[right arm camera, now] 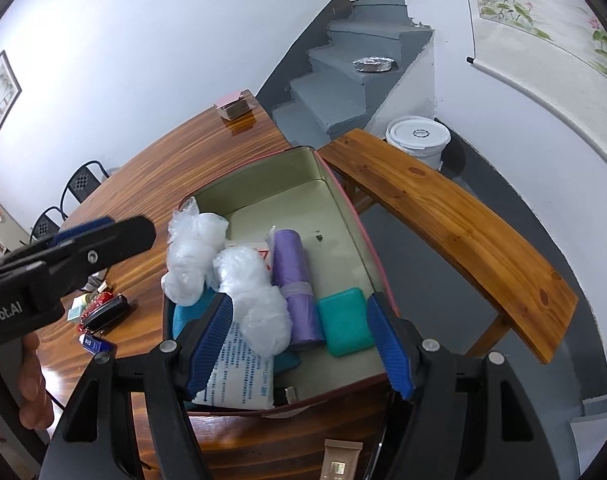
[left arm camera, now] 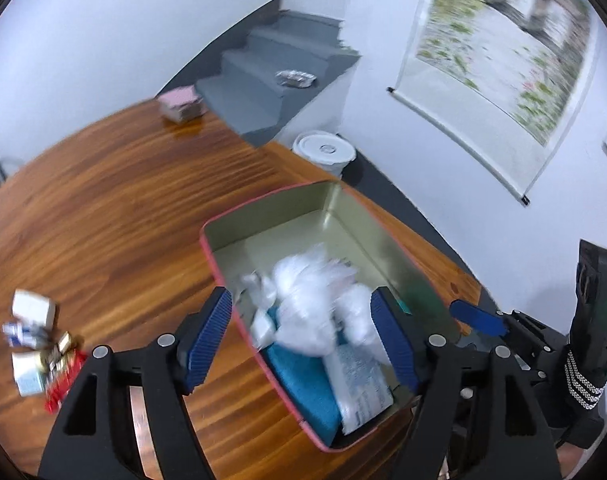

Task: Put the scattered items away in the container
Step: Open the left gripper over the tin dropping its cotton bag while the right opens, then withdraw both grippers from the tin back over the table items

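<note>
A pink-rimmed tin (left arm camera: 263, 200) with a pale gold inside stands on the wooden table (left arm camera: 103, 208). My left gripper (left arm camera: 303, 304) hangs open over its near end, and blurred white plastic bags (left arm camera: 307, 300) lie below between the fingers, unpressed. My right gripper (right arm camera: 299, 308) is open too, above the tin's (right arm camera: 255, 164) near edge. Inside lie two white bag bundles (right arm camera: 195, 256), a purple roll (right arm camera: 295, 284), a teal case (right arm camera: 345, 326), a printed white packet (right arm camera: 239, 372) and a blue cloth (left arm camera: 303, 384). Small boxes and a red pack (left arm camera: 35, 340) sit scattered on the table to the left.
A dark case (right arm camera: 103, 312) and a blue item (right arm camera: 93, 344) lie left of the tin, a tan tube (right arm camera: 341, 460) in front. A pink box stack (right arm camera: 235, 106) sits at the far edge. A wooden bench (right arm camera: 443, 216), white bucket (right arm camera: 417, 138) and grey stairs (right arm camera: 343, 92) are to the right.
</note>
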Demonstrator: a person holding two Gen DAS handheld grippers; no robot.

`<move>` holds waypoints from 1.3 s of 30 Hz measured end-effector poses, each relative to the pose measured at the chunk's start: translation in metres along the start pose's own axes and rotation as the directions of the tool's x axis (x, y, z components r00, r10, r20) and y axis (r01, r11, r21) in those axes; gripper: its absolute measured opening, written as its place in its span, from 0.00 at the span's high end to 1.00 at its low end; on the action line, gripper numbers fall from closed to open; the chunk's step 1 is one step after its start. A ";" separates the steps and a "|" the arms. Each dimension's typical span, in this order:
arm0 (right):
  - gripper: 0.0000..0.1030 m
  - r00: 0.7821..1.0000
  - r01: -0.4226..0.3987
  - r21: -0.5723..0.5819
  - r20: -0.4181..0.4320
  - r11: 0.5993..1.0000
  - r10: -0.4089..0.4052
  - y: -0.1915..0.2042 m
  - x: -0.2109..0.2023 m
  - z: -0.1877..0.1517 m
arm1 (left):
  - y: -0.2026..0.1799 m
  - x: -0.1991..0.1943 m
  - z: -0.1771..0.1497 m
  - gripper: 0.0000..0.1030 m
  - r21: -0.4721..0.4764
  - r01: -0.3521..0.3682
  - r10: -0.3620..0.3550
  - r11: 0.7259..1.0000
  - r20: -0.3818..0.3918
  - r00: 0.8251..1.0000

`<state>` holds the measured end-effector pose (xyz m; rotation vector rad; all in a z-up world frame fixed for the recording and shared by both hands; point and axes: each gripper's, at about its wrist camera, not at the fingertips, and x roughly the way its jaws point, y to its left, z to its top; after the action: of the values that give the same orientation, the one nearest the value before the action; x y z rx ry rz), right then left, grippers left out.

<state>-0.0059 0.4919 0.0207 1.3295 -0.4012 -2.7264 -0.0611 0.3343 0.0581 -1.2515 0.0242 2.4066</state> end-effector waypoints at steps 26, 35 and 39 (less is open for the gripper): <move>0.24 0.999 -0.041 -0.085 -0.028 0.996 0.038 0.064 0.002 -0.015 | 0.044 -0.059 -0.018 0.27 -0.066 0.003 0.002 0.998 0.075 0.997; 0.24 0.996 -0.090 -0.126 -0.028 0.988 0.087 0.101 0.007 -0.018 | 0.093 -0.081 -0.047 0.27 -0.137 -0.058 0.069 0.989 0.074 0.995; 0.23 0.995 -0.096 -0.165 -0.022 0.982 0.094 0.118 0.007 -0.021 | 0.130 -0.083 -0.075 0.27 -0.214 -0.102 0.112 0.972 0.036 0.993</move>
<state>0.0013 0.3732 0.0349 1.2524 -0.2247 -2.6064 -0.0106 0.1705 0.0556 -1.3144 -0.1884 2.5866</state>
